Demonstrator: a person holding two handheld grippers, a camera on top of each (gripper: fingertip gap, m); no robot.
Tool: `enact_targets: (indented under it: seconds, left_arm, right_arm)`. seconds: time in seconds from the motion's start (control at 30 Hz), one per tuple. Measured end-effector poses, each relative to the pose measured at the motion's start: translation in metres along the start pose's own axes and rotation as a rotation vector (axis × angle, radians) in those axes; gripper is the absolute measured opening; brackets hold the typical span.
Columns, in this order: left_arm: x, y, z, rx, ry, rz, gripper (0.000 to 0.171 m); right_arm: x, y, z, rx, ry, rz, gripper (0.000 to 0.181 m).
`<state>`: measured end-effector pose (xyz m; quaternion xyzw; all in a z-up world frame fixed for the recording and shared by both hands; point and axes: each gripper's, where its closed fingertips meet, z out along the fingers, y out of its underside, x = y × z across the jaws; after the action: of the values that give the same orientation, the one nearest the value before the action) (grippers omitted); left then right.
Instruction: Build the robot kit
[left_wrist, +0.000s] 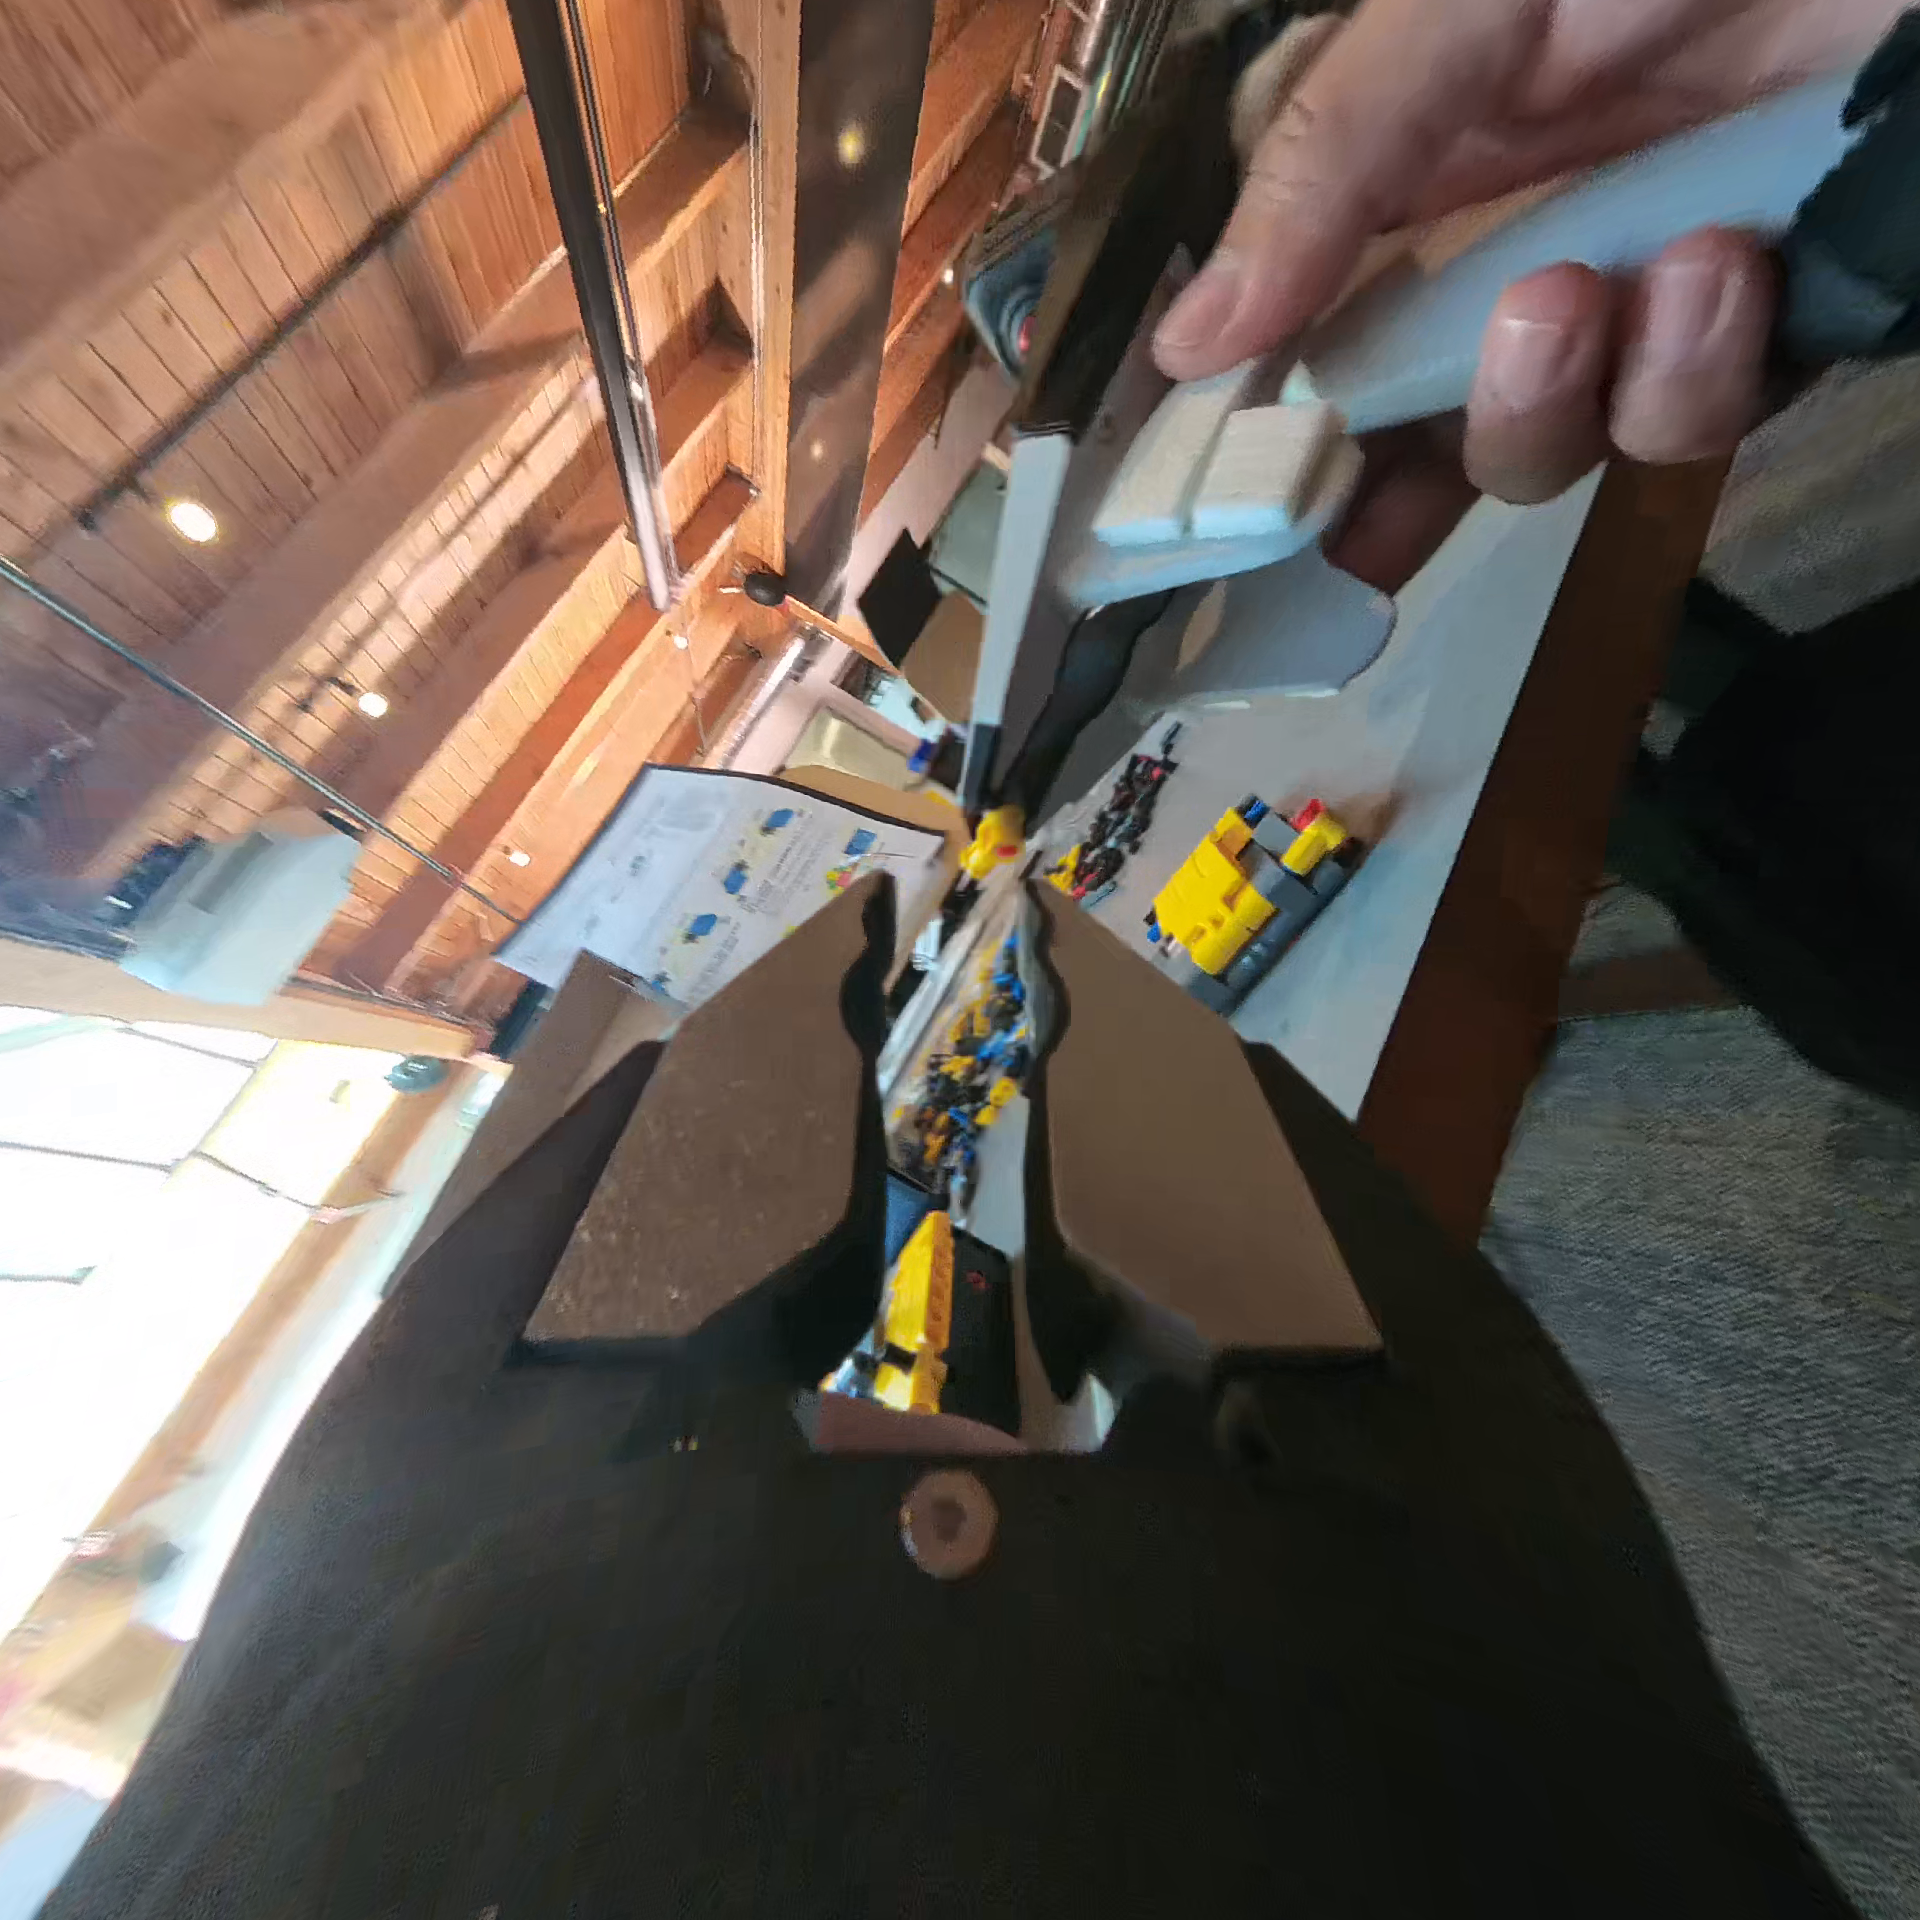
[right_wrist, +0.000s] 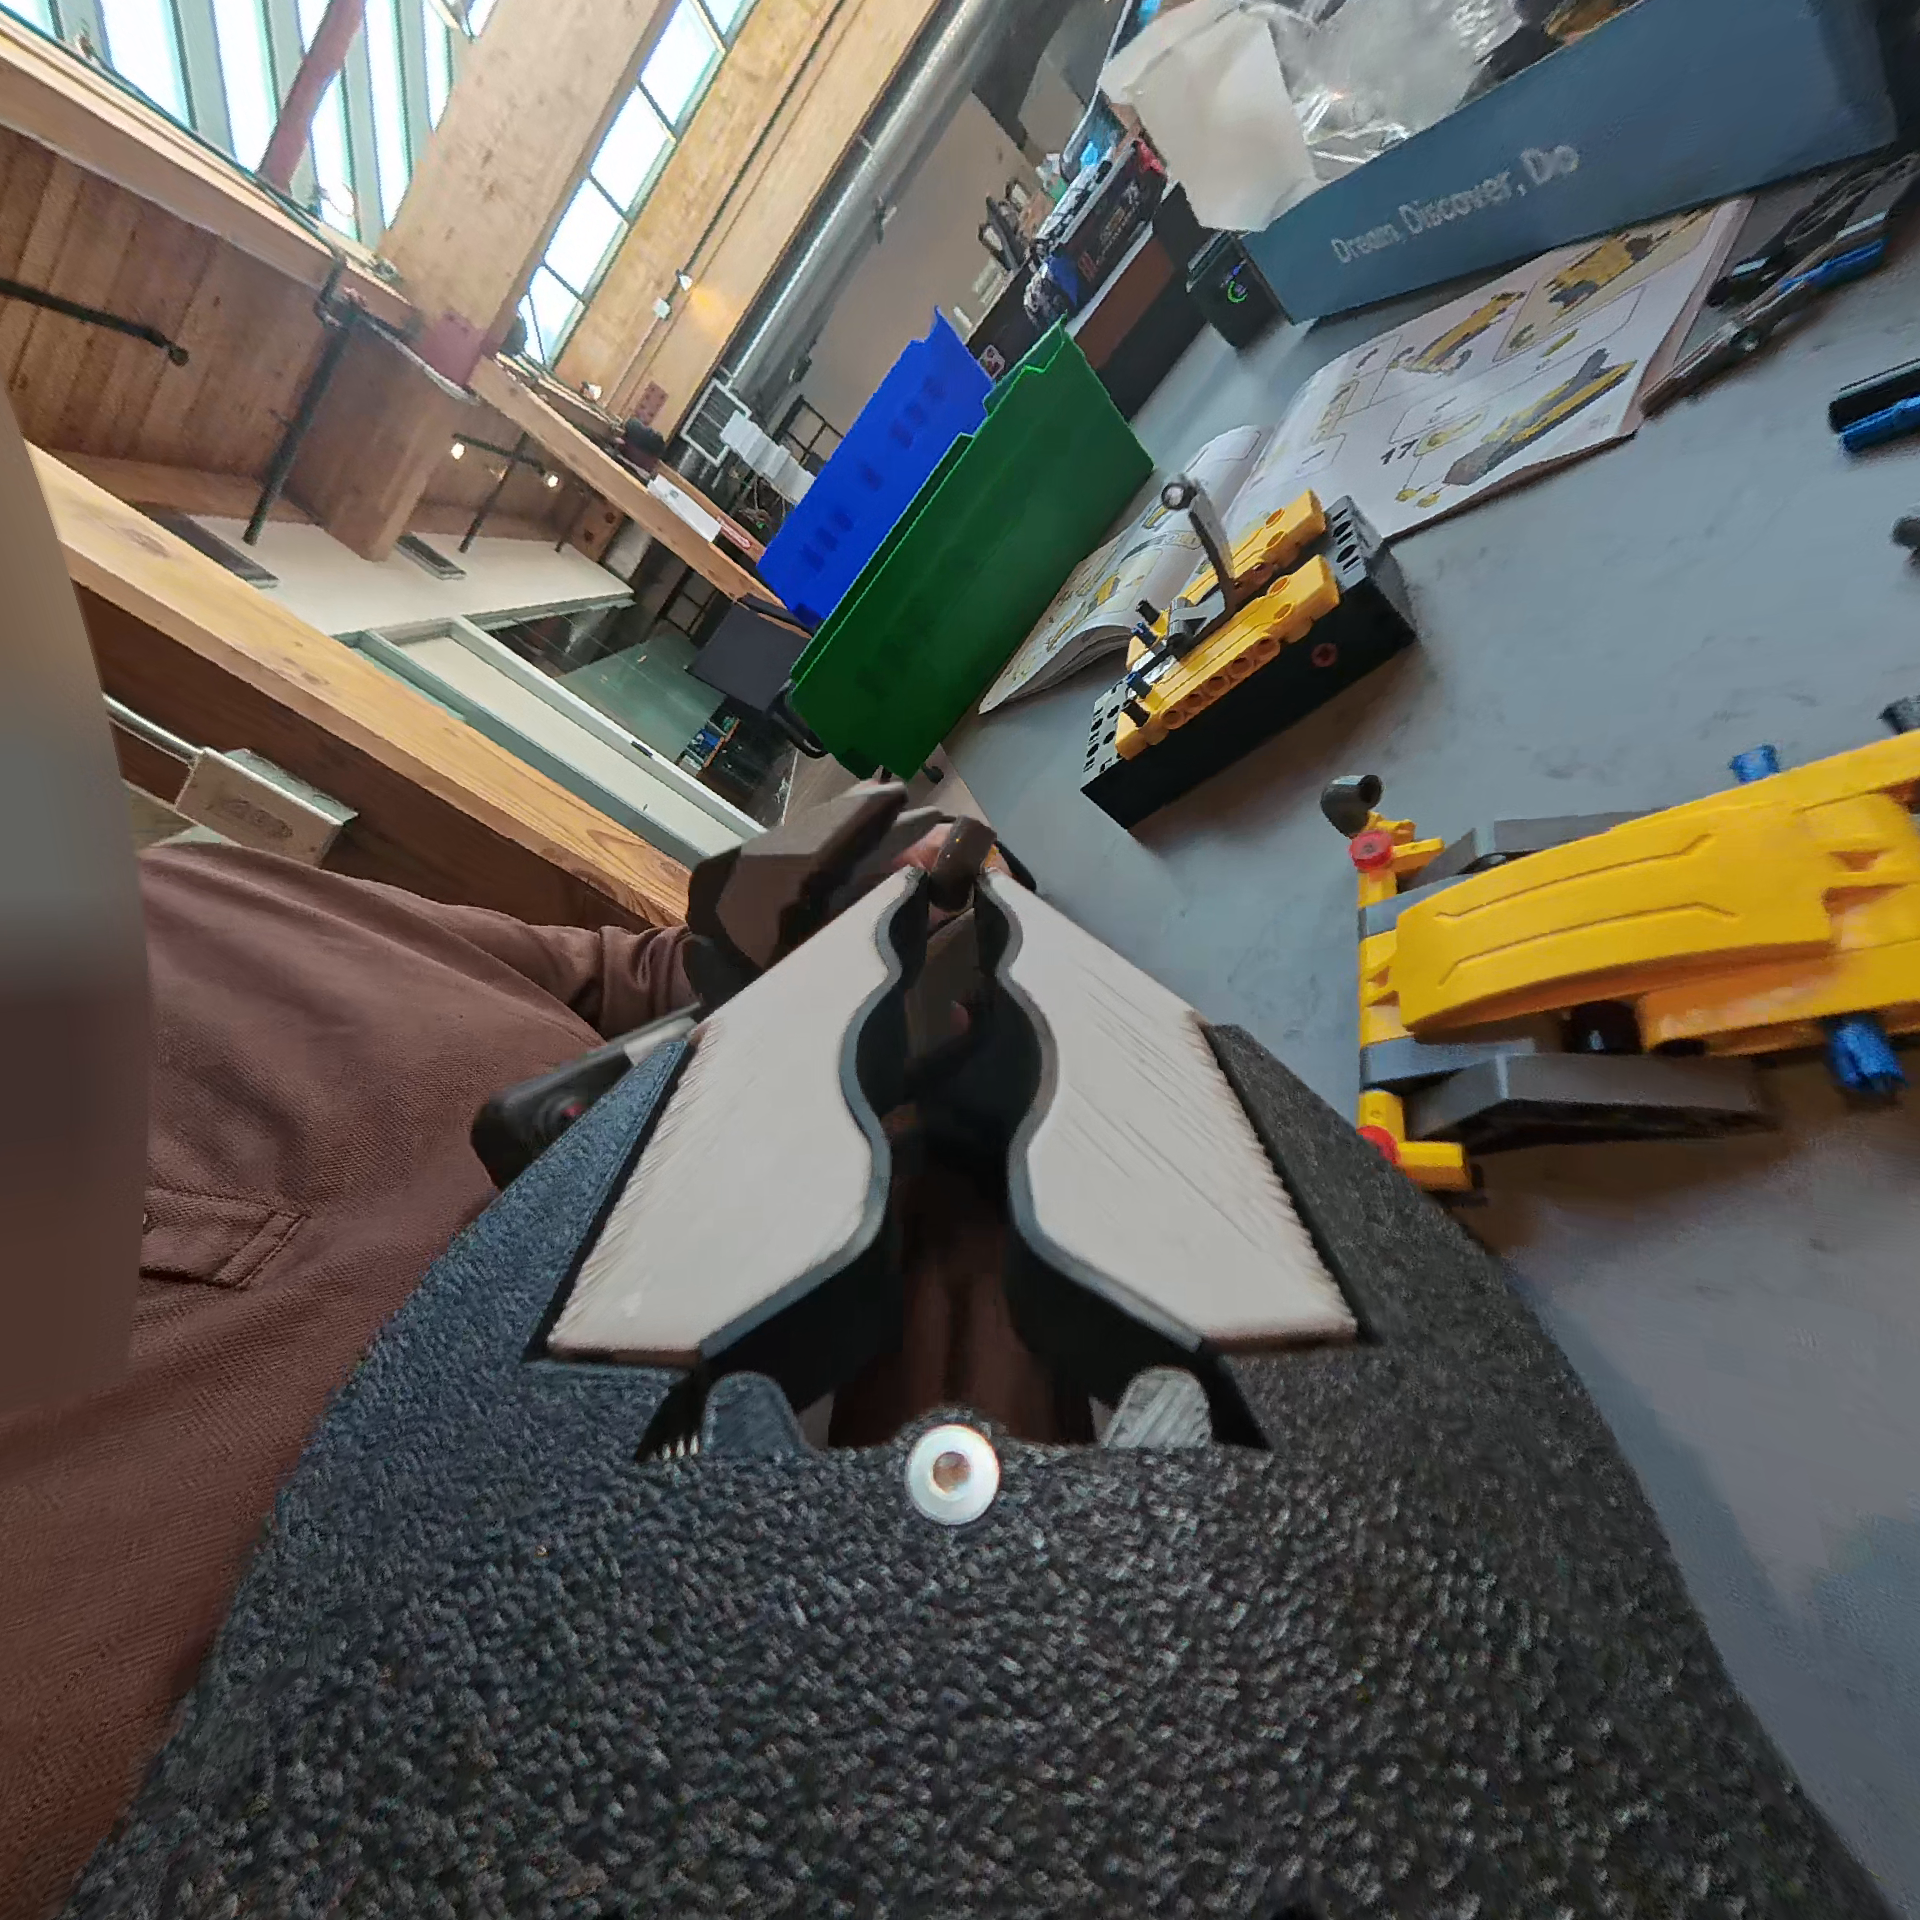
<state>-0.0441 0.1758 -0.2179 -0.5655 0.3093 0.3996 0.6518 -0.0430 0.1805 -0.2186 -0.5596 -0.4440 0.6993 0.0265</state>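
Observation:
My left gripper (left_wrist: 961, 894) is open and empty, tilted above the grey table (left_wrist: 1455, 727). Between its fingers show a spread of small loose bricks (left_wrist: 966, 1060) and a black block with yellow beams (left_wrist: 935, 1309). A hand (left_wrist: 1455, 156) holds my right gripper (left_wrist: 1195, 520) at the upper right, pads together. In the right wrist view my right gripper (right_wrist: 951, 883) is shut to a narrow slit. A small dark thing sits at its tips; I cannot tell whether it is held. The left gripper (right_wrist: 800, 883) lies just beyond. A yellow and grey model (right_wrist: 1621, 956) lies to the right.
The black block with yellow beams (right_wrist: 1247, 665) stands on the table (right_wrist: 1507, 1403) by an open instruction booklet (right_wrist: 1455, 395). A green bin (right_wrist: 966, 582) and a blue bin (right_wrist: 873, 478) stand at the far edge, with a blue box (right_wrist: 1558, 177) behind. A person's brown shirt (right_wrist: 312, 1143) fills the left. Left and right tips are no more than a few centimetres apart.

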Motion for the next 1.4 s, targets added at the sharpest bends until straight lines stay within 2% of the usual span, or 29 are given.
enact_targets:
  seconds: [0.1, 0.2, 0.27, 0.33, 0.4, 0.47, 0.53, 0.67, 0.77, 0.93, 1.27, 1.4]
  left_arm:
    - [0.008, 0.009, 0.003, -0.076, 0.181, -0.243, 0.028]
    - [0.029, 0.023, 0.005, -0.219, 0.429, -0.488, 0.037]
    - [0.039, 0.023, 0.006, -0.265, 0.548, -0.583, 0.044]
    - [0.036, 0.021, 0.011, -0.263, 0.582, -0.611, 0.044]
    - [0.033, 0.015, 0.017, -0.246, 0.598, -0.564, 0.042]
    - [0.034, 0.002, 0.022, -0.189, 0.613, -0.472, 0.037]
    - [0.036, -0.011, 0.027, -0.124, 0.585, -0.303, 0.027]
    - [0.053, -0.027, 0.030, 0.003, 0.566, 0.025, 0.017]
    - [0.057, -0.042, 0.027, 0.126, 0.534, 0.140, 0.017]
    - [0.053, -0.048, 0.030, 0.139, 0.474, 0.169, 0.015]
    - [0.059, -0.048, 0.014, 0.090, 0.342, 0.063, 0.005]
    - [0.063, -0.039, 0.014, 0.034, 0.368, 0.030, 0.004]
  right_arm:
    - [0.007, 0.002, -0.019, -0.051, 0.026, 0.012, 0.009]
    - [0.025, 0.006, -0.038, -0.117, 0.169, -0.038, 0.009]
    - [0.032, 0.010, -0.050, -0.191, 0.240, -0.066, 0.009]
    - [0.042, 0.014, -0.062, -0.254, 0.322, -0.099, 0.009]
    - [0.048, 0.019, -0.070, -0.291, 0.352, -0.099, 0.009]
    - [0.041, 0.020, -0.068, -0.273, 0.273, -0.042, 0.009]
    - [0.027, 0.019, -0.063, -0.236, 0.161, 0.023, 0.009]
    - [0.007, 0.028, -0.060, -0.282, 0.020, 0.077, 0.009]
    - [0.000, 0.031, -0.059, -0.302, -0.030, 0.104, 0.009]
    - [-0.005, 0.028, -0.059, -0.289, -0.076, 0.142, 0.008]
    - [-0.010, 0.042, -0.055, -0.316, -0.153, 0.241, 0.008]
    - [-0.001, 0.043, -0.051, -0.315, -0.116, 0.241, 0.008]
